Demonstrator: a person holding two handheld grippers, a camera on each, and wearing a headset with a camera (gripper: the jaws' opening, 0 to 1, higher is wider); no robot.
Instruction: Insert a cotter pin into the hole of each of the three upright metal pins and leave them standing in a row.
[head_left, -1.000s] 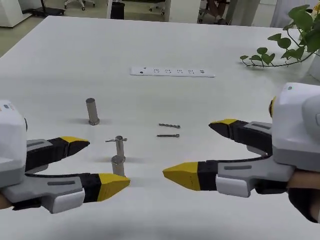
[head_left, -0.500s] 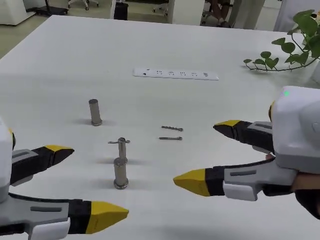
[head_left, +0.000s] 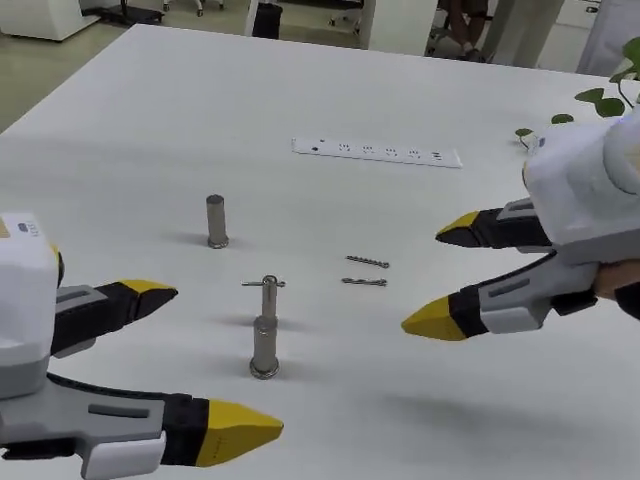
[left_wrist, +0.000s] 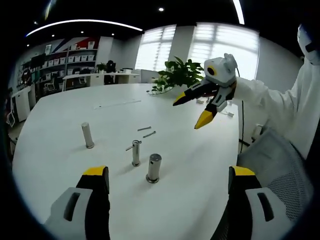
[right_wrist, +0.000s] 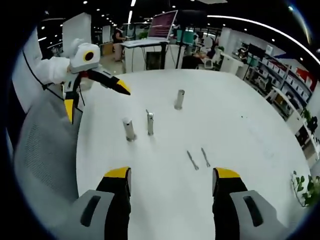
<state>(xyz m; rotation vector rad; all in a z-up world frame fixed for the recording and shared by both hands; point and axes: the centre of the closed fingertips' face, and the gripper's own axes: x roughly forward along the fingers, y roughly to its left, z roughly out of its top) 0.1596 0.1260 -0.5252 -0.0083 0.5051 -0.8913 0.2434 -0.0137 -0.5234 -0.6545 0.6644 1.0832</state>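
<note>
With the left gripper (head_left: 213, 362) and right gripper (head_left: 445, 275) spread empty, I am judging the cotter pins (head_left: 365, 282) light, stiff, slippery, best pinched mid-shank.

Held the left gripper (head_left: 227, 362) at the lower left of the head view, jaws spread wide, yellow tips pointing right. Held the right gripper (head_left: 422, 281) at the right edge, higher in the frame, jaws likewise parted, tips angled left and down. Clasped nothing in either. Wore a white sleeve (left_wrist: 265, 90), seen behind the right gripper at the upper right of the left gripper view.
</note>
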